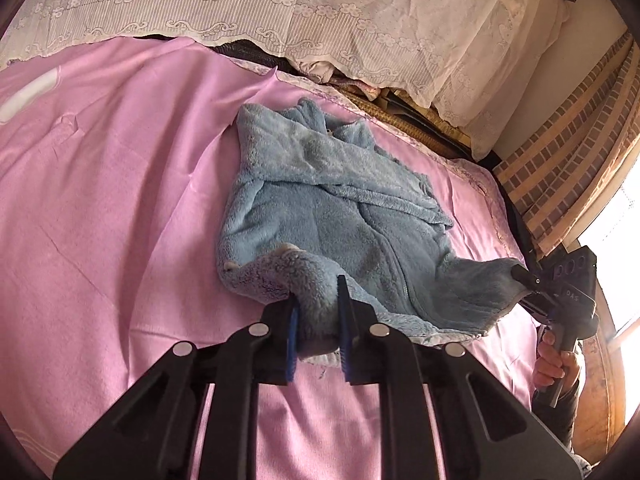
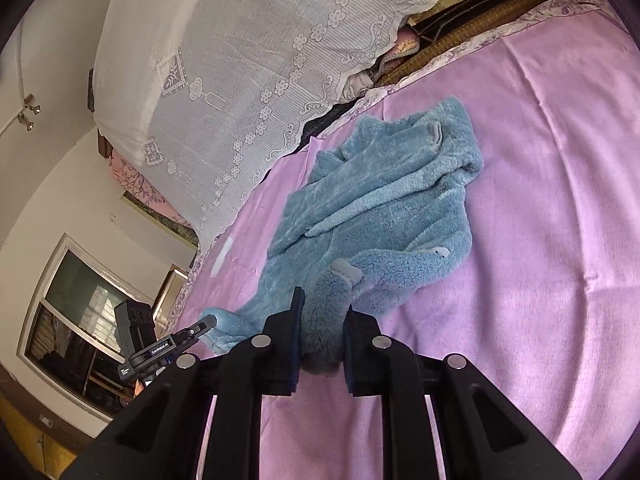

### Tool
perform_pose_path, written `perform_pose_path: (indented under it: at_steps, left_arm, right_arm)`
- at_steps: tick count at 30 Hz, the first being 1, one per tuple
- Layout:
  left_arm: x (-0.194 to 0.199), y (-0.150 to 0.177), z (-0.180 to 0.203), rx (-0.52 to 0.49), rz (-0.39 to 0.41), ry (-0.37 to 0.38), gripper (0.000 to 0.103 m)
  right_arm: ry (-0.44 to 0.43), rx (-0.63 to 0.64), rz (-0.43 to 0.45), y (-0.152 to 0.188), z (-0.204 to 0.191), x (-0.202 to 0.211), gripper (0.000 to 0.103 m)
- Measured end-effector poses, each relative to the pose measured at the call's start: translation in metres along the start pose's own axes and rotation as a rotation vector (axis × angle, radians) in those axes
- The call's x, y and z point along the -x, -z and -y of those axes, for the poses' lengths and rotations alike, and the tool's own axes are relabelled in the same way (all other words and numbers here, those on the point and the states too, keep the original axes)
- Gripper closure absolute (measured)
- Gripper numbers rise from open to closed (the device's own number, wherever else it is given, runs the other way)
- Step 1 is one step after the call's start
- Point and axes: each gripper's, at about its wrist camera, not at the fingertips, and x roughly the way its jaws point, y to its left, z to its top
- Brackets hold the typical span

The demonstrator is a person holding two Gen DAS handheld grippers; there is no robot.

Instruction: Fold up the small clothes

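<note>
Garment: one blue fleece onesie (image 1: 320, 208) lying on one pink sheet (image 1: 100, 200)
Left gripper (image 1: 318, 320): clamped on near leg end
Right gripper (image 2: 322, 336): clamped on other leg end

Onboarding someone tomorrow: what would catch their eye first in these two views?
The fluffy blue garment lying mid-frame on the pink bedspread. Next, each hand-held gripper is shut on a bottom corner of it: the left hand-held gripper close to its own camera, the right hand-held gripper at the right edge. Behind, a white lace cover drapes the far side.
</note>
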Motion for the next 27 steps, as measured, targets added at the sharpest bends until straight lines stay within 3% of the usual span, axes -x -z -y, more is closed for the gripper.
perform_pose_path:
  at_steps: [10, 27]
  left_arm:
    - [-0.025, -0.06, -0.002, 0.023, 0.062, -0.042, 0.088]
    - [-0.103, -0.141, -0.014, 0.074, 0.15, -0.106, 0.088]
  right_arm:
    - [0.012, -0.04, 0.051, -0.055, 0.01, -0.036, 0.086]
    - [0.063, -0.075, 0.118, -0.133, 0.042, -0.106, 0.086]
